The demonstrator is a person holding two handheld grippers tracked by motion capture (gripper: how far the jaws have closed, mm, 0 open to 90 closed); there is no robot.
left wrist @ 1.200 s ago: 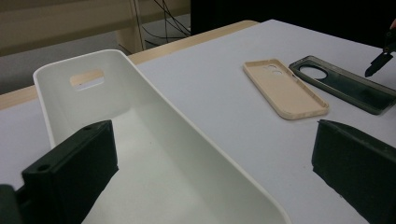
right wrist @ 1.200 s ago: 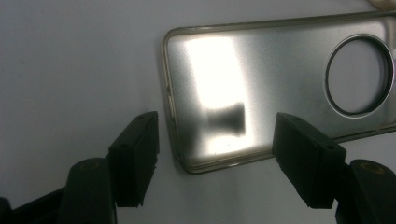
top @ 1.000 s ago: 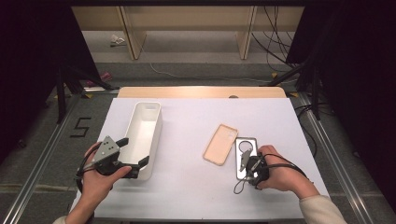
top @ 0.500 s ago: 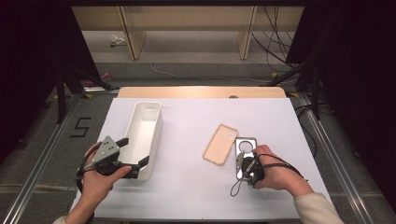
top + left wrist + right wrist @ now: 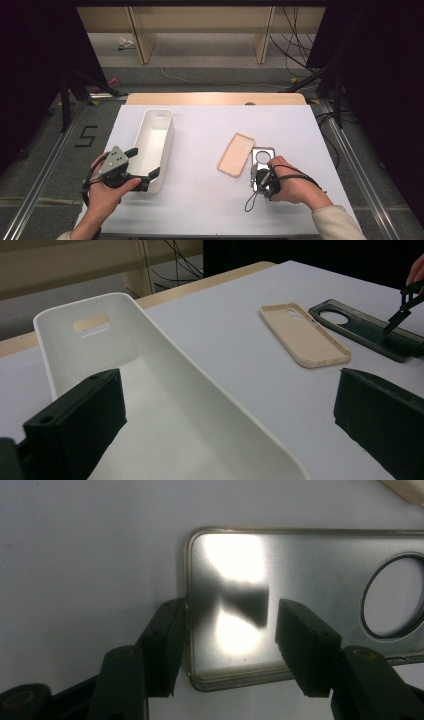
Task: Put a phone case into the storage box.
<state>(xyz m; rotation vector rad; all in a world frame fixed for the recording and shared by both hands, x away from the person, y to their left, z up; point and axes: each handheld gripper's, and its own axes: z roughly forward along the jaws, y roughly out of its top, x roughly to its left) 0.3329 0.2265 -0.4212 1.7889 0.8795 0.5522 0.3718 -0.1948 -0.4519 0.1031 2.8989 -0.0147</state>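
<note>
Bright tabletop, dark surround, case glare

A plain white bin (image 5: 155,145) sits on a pale lavender-white surface (image 5: 210,125) edged in light wood. At its three o'clock lie a beige phone case (image 5: 236,154) and a dark grey, glossy phone case (image 5: 280,600) with a gold-toned rim, between black claw (image 5: 227,630) pads.
</note>
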